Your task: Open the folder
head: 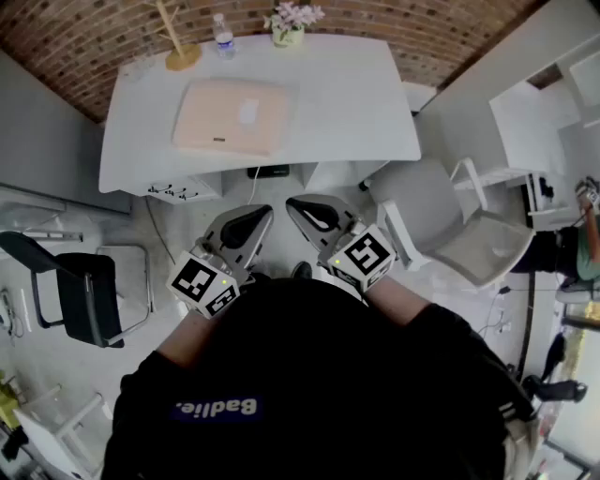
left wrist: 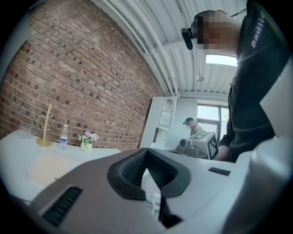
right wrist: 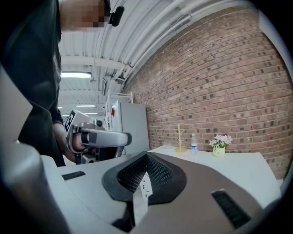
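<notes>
Closest to the person's body, the left gripper (head: 255, 216) and the right gripper (head: 300, 206) hang side by side short of the table (head: 356, 103). Each gripper's own view shows its jaws drawn together at the tips with nothing between them. The folder (head: 232, 115) lies flat and closed on the left half of the table, set in a little from the near edge and well apart from both grippers. It looks thin and pale pink, with a small light label (head: 247, 112) on its cover and a dark tab (head: 217, 140) at its near edge (which side is the spine cannot be told from here). It probably handles light and somewhat bendy, and may slide on the smooth tabletop, so one gripper would likely need to pin it while the other pinches only the top cover at a free edge or corner. Along the far edge stand a wooden rack (head: 178, 42), a water bottle (head: 223, 37) and a pot of flowers (head: 291, 23).
</notes>
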`<state>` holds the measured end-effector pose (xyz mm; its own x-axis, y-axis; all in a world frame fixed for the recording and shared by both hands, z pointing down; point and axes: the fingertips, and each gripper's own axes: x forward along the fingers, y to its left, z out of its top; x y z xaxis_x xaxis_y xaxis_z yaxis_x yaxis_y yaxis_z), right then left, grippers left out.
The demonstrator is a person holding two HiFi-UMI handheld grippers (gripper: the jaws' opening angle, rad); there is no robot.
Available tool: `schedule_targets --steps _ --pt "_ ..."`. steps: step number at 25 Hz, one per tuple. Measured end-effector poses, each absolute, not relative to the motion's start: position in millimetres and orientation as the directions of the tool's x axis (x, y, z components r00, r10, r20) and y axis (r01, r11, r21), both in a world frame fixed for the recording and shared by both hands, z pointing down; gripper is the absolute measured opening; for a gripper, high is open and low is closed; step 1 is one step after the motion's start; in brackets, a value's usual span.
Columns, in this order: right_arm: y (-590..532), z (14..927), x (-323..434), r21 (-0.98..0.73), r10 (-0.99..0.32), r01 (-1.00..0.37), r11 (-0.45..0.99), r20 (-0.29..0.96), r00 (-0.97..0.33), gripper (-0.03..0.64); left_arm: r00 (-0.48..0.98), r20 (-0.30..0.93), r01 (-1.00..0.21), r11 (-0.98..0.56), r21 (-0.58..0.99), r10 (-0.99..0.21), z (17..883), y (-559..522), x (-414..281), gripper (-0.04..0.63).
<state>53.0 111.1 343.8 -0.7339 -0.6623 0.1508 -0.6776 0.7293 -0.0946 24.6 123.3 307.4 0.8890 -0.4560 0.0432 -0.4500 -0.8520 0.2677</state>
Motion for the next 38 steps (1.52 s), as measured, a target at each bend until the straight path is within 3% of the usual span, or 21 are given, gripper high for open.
schedule_targets --steps 24,38 --pt "88 347 30 -0.070 -0.672 -0.693 0.717 0.194 -0.715 0.029 0.888 -0.013 -0.437 -0.850 0.295 -0.460 302 95 -2 0.002" --pt "46 359 0 -0.040 -0.728 -0.759 0.649 0.256 -0.636 0.029 0.930 -0.087 -0.304 -0.883 0.358 -0.356 313 52 -32 0.002"
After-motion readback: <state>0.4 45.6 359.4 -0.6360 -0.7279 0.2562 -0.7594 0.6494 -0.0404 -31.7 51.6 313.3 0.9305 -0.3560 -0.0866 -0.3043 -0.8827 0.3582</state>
